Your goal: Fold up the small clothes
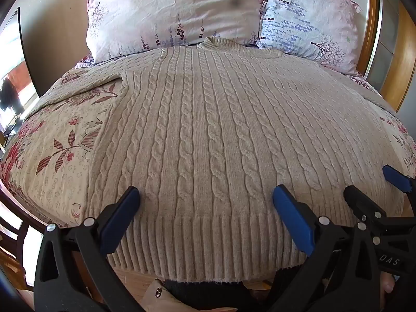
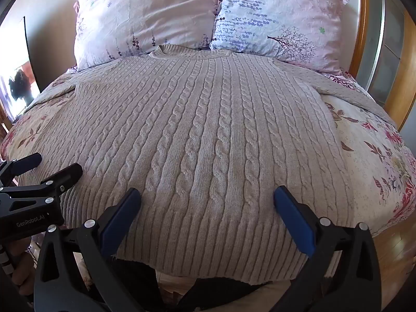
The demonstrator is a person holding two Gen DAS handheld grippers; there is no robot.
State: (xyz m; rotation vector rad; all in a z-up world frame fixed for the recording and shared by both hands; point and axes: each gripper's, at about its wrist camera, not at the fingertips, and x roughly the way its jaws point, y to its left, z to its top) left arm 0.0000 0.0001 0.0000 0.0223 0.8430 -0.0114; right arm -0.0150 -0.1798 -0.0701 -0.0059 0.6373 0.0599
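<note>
A beige cable-knit sweater (image 1: 208,130) lies flat on the bed, collar toward the pillows, ribbed hem at the near edge; it also shows in the right wrist view (image 2: 208,143). My left gripper (image 1: 206,195) is open, its blue fingers spread just above the hem, holding nothing. My right gripper (image 2: 207,195) is open too, spread above the hem further right. In the left wrist view the right gripper (image 1: 374,182) shows at the right edge. In the right wrist view the left gripper (image 2: 52,165) shows at the left edge.
A floral bedspread (image 1: 57,140) covers the bed. Two pink and lilac floral pillows (image 1: 171,10) (image 2: 280,18) lean against the headboard. A wooden bed frame (image 2: 364,26) runs along the right. A window (image 1: 10,78) is at the left. Wooden floor (image 2: 390,260) lies below.
</note>
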